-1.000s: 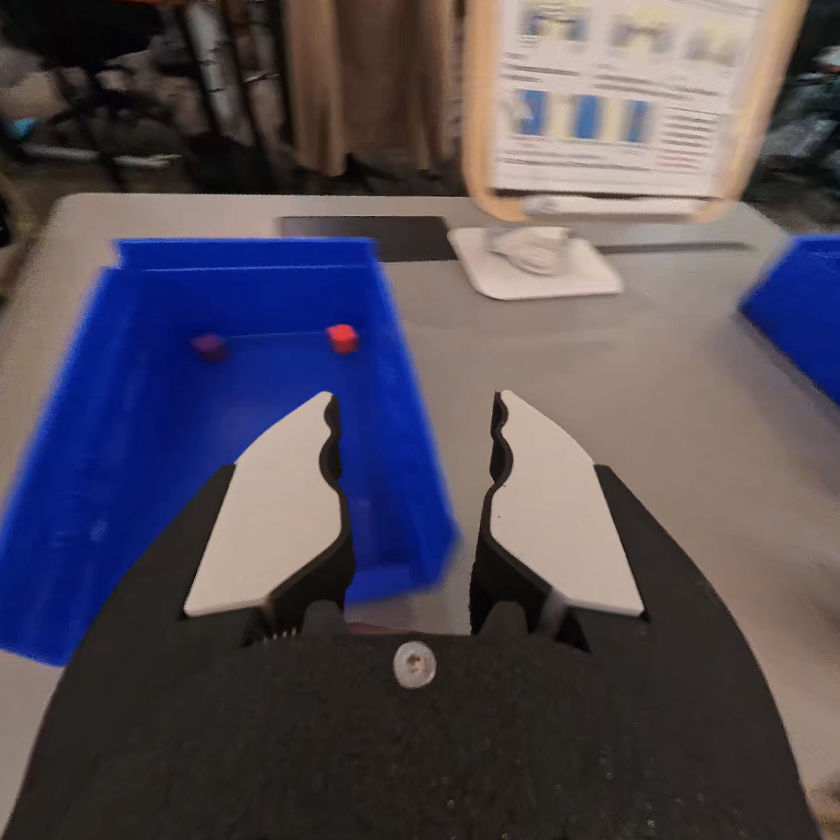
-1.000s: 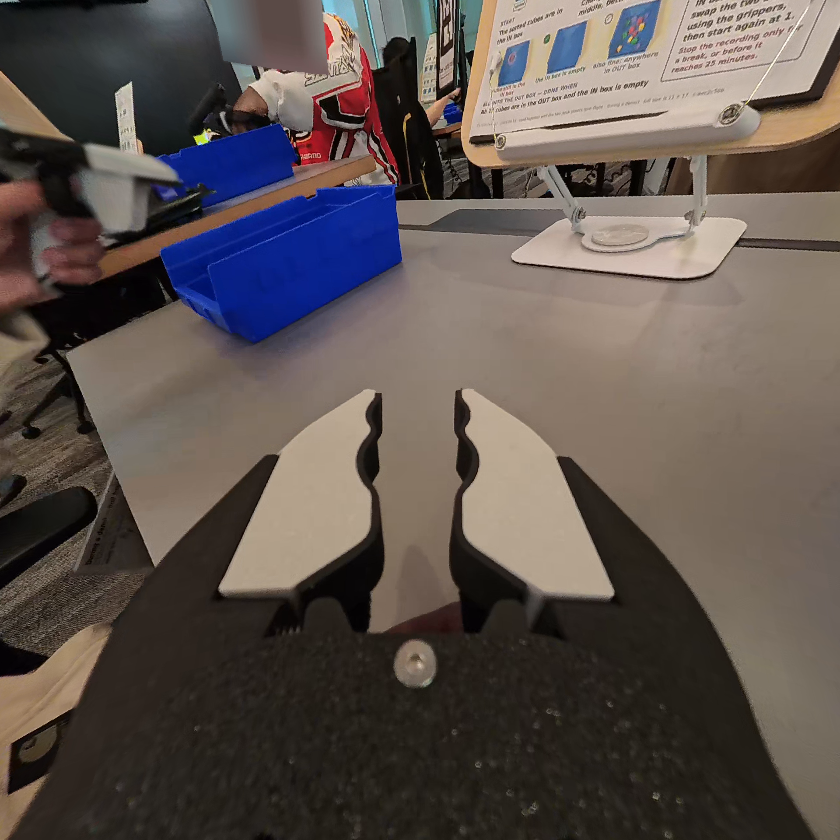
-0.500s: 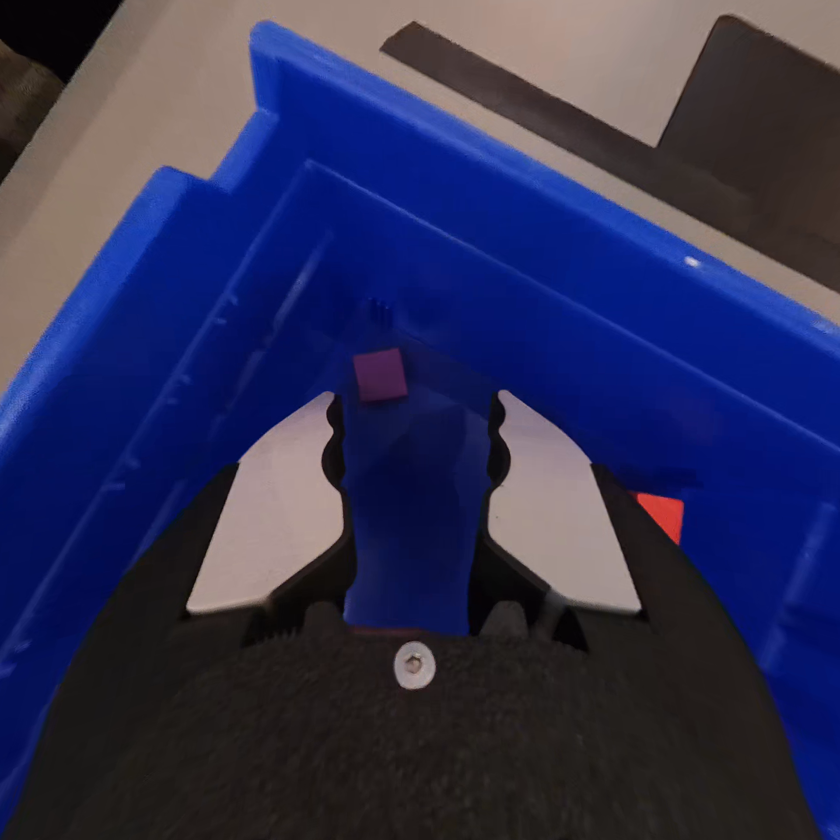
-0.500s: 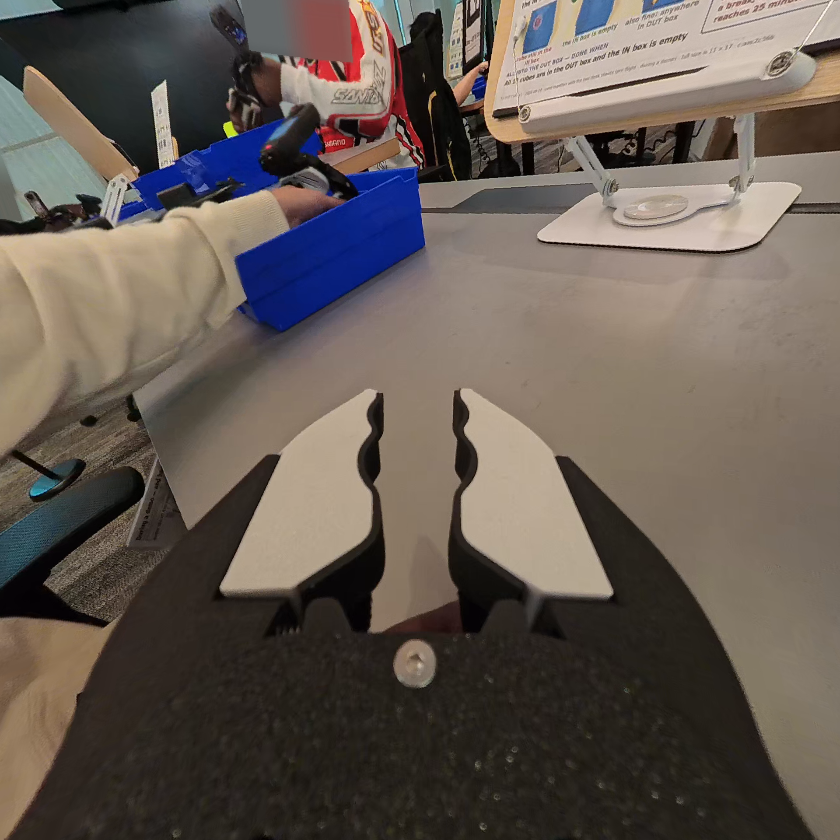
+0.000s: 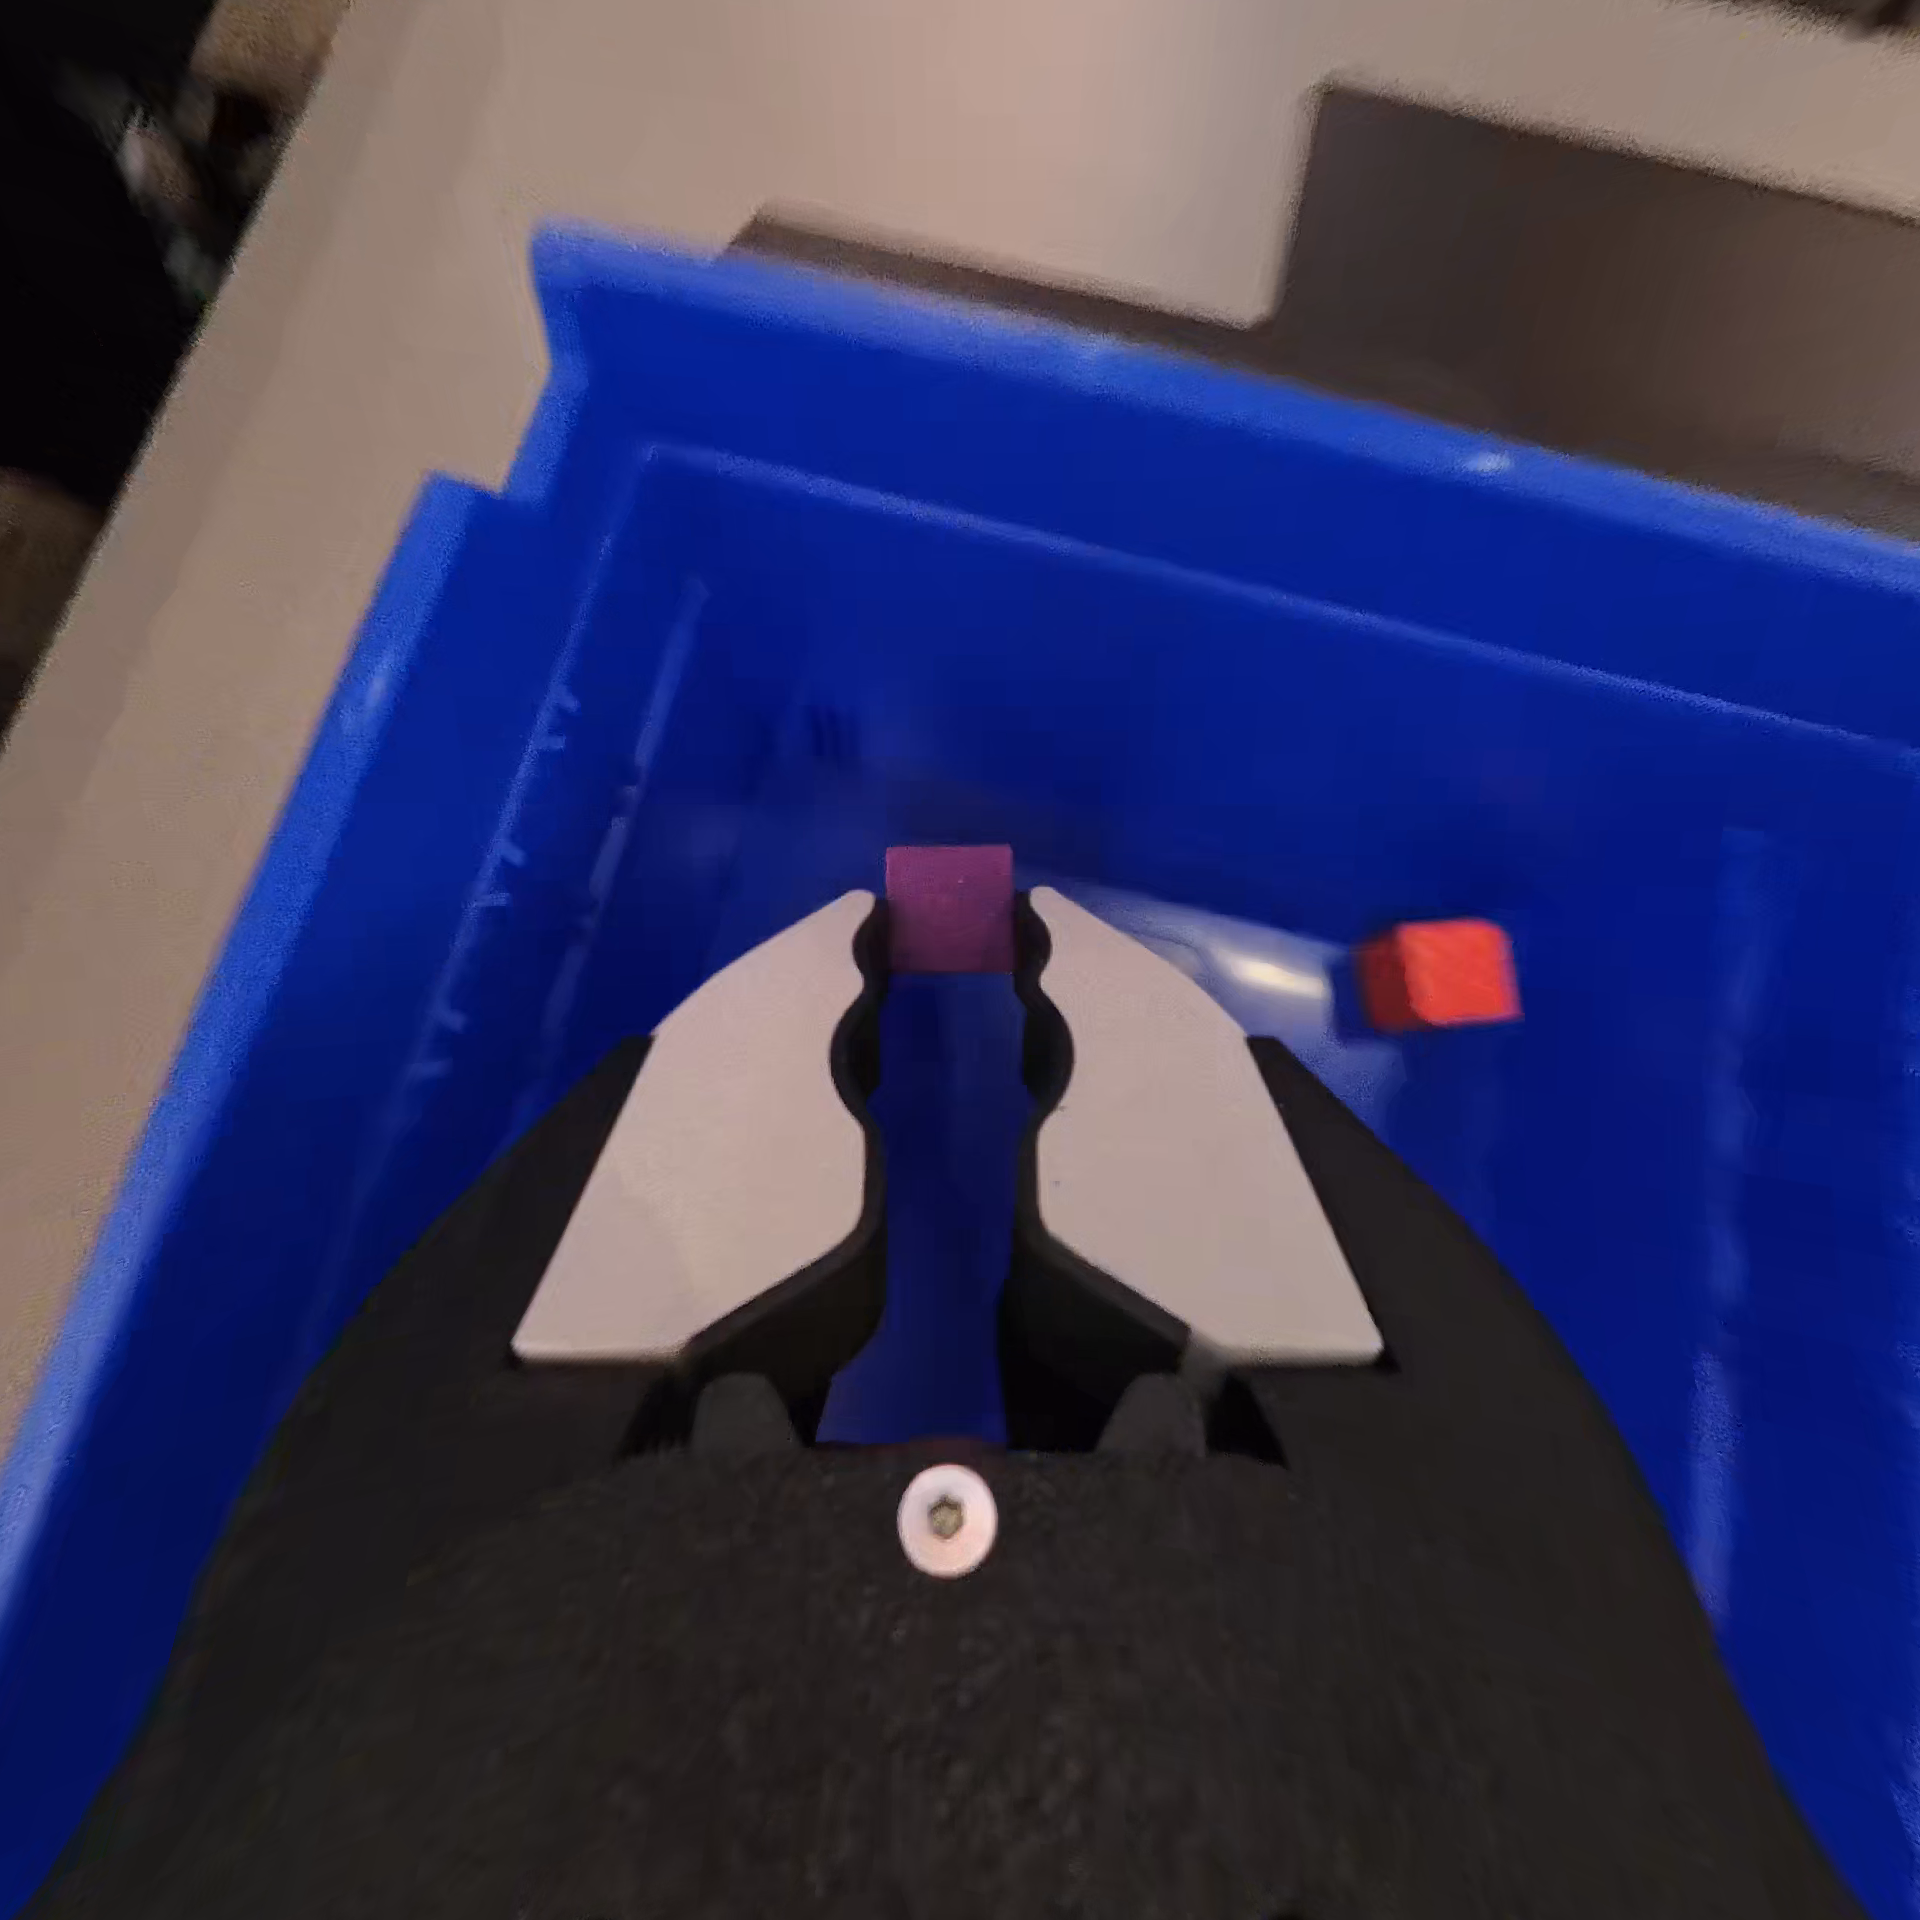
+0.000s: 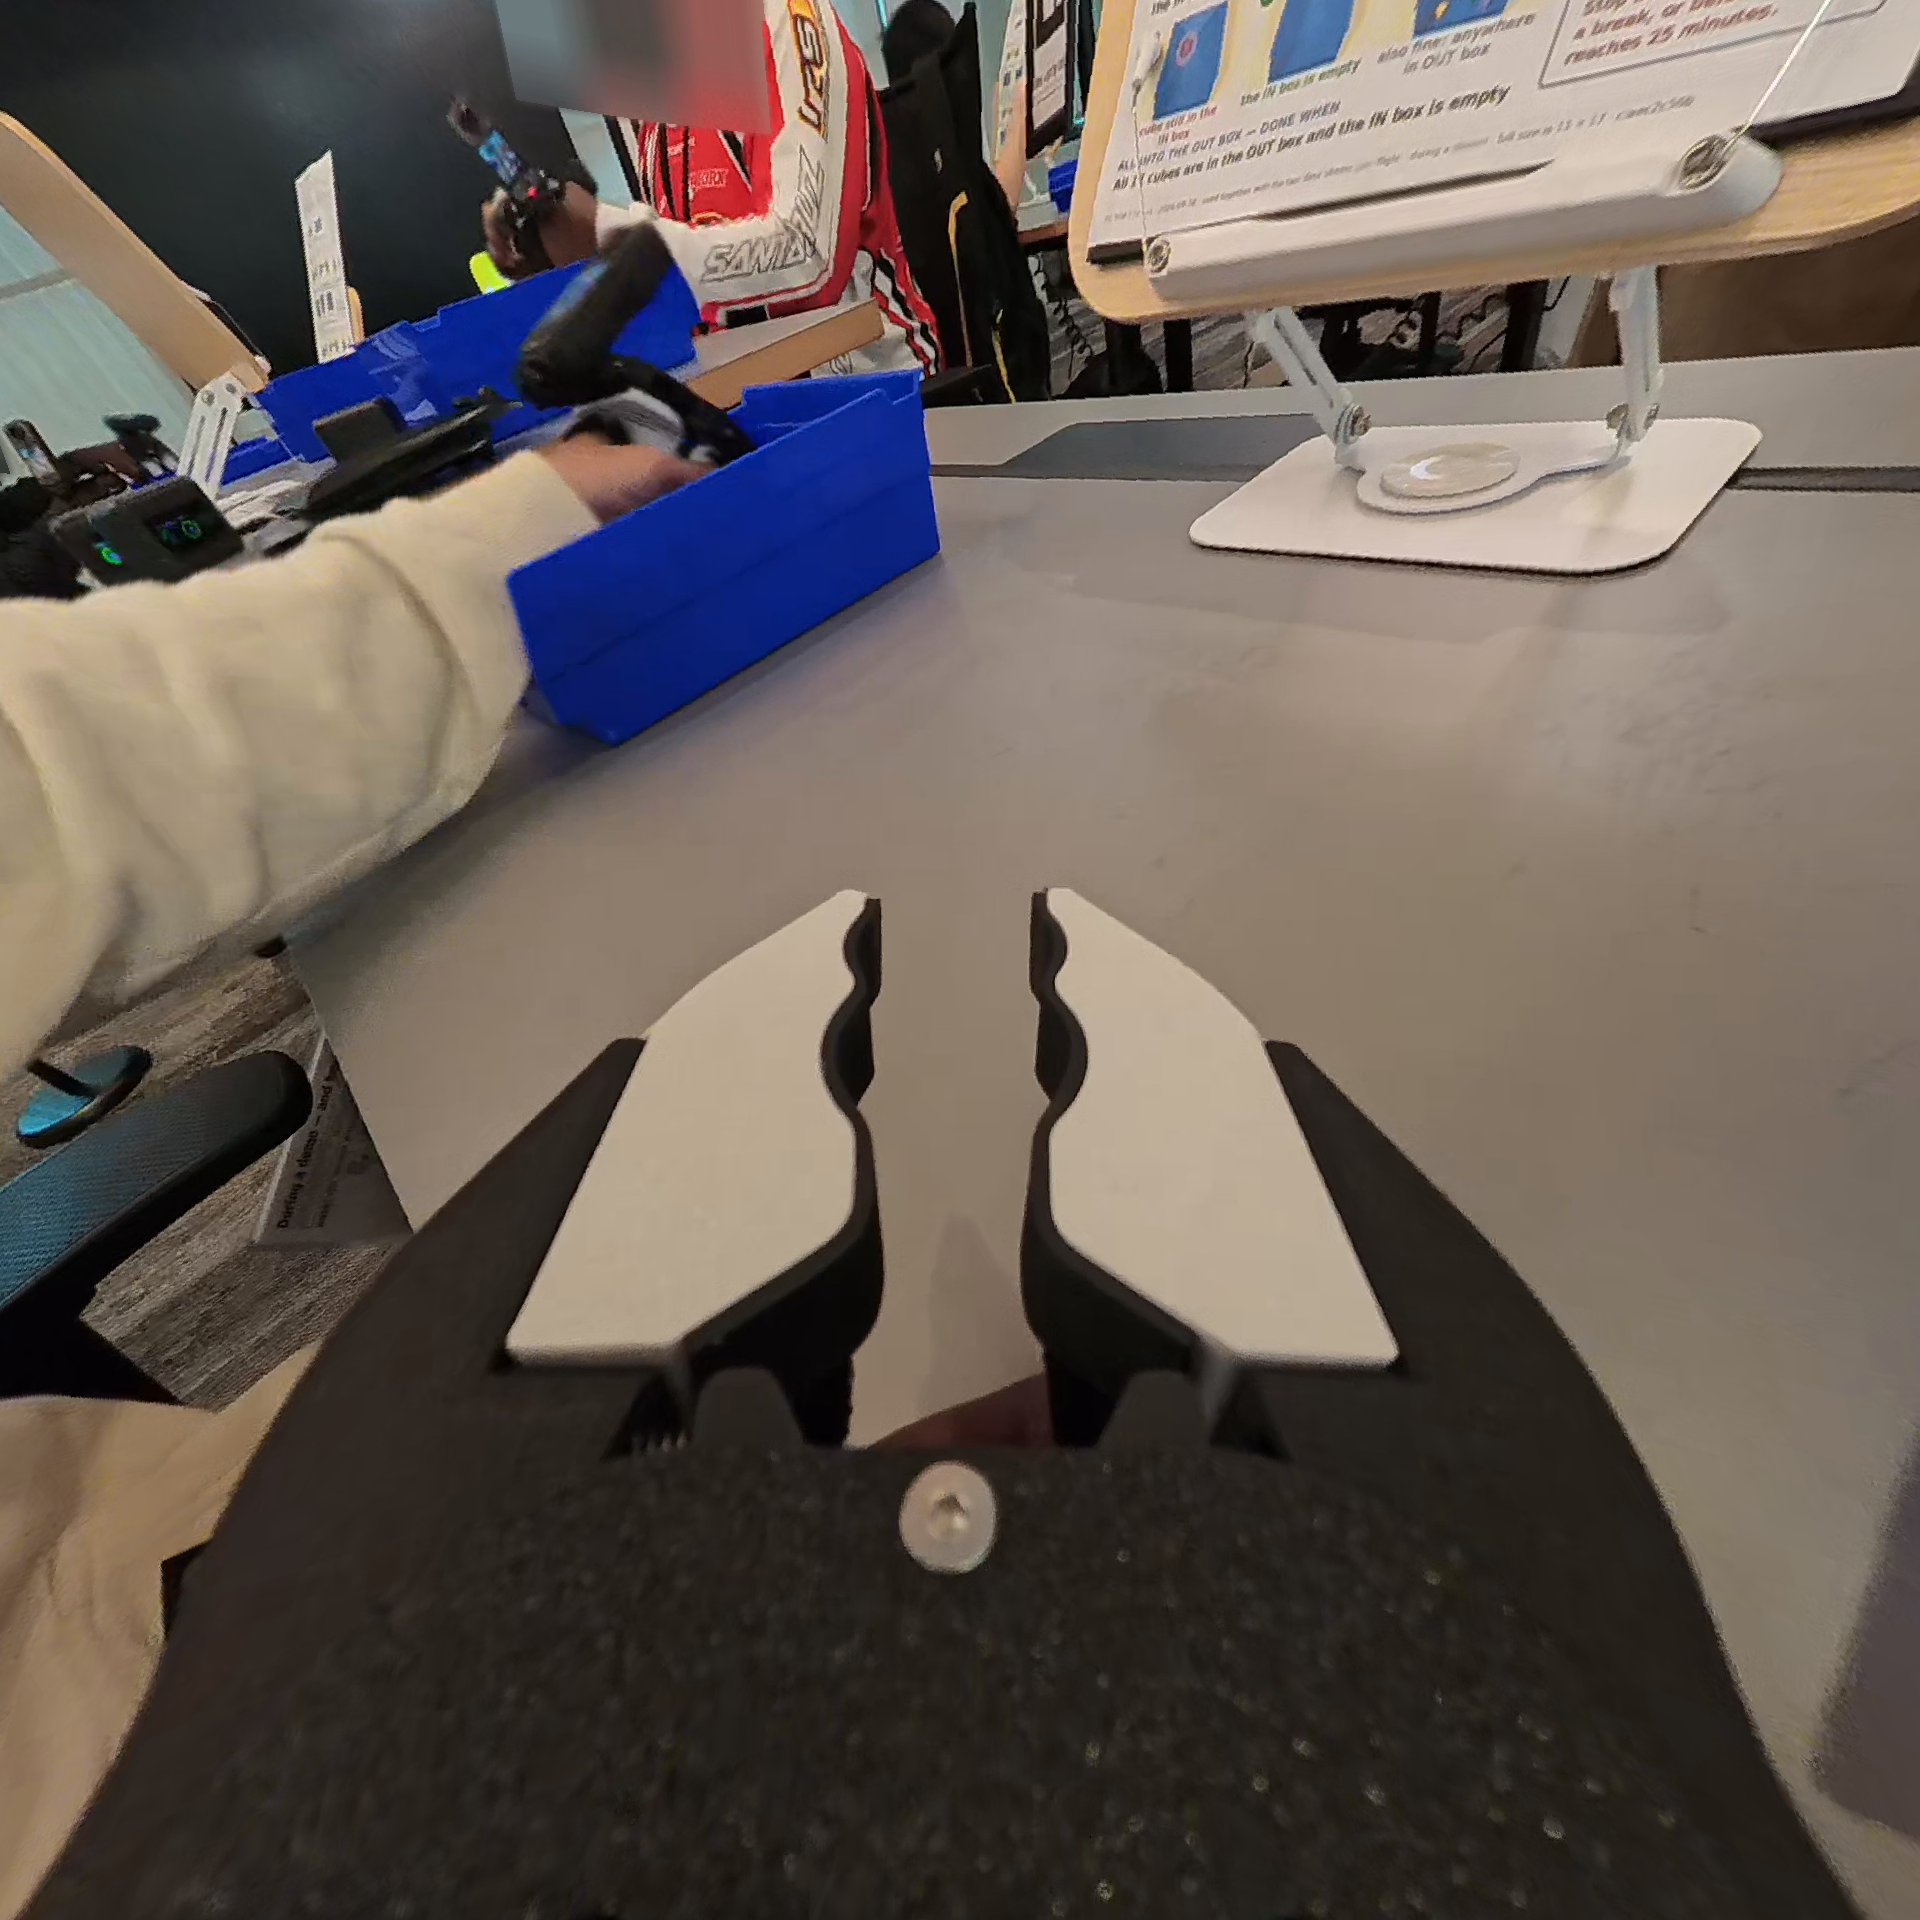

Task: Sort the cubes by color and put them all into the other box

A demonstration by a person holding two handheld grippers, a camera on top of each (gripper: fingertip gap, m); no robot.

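In the left wrist view my left gripper (image 5: pixel 948 920) is inside the blue box (image 5: pixel 1143 520), near its far left corner. Its fingertips are closed on a purple cube (image 5: pixel 948 894). I cannot tell whether the cube is off the box floor. A red cube (image 5: pixel 1439 977) lies on the floor to the right, apart from the fingers. In the right wrist view my right gripper (image 6: pixel 954 925) is partly open and empty, low over the grey table (image 6: pixel 1351 831). The blue box (image 6: pixel 748 582) stands far left there, with the left gripper's body (image 6: pixel 613 384) reaching into it.
A cream sleeve (image 6: pixel 260 707) crosses the left of the right wrist view. A white stand (image 6: pixel 1475 488) holding an instruction sheet is at the back right. Another person (image 6: pixel 790 208) works at a further table with blue boxes (image 6: pixel 436 353). A dark strip (image 5: pixel 1558 260) lies behind the box. Tip to tip, the grippers are about 55 cm apart.
My left gripper went down into the blue box, reached the purple cube and closed on it. The right gripper stayed partly open over the table and shifted only slightly.
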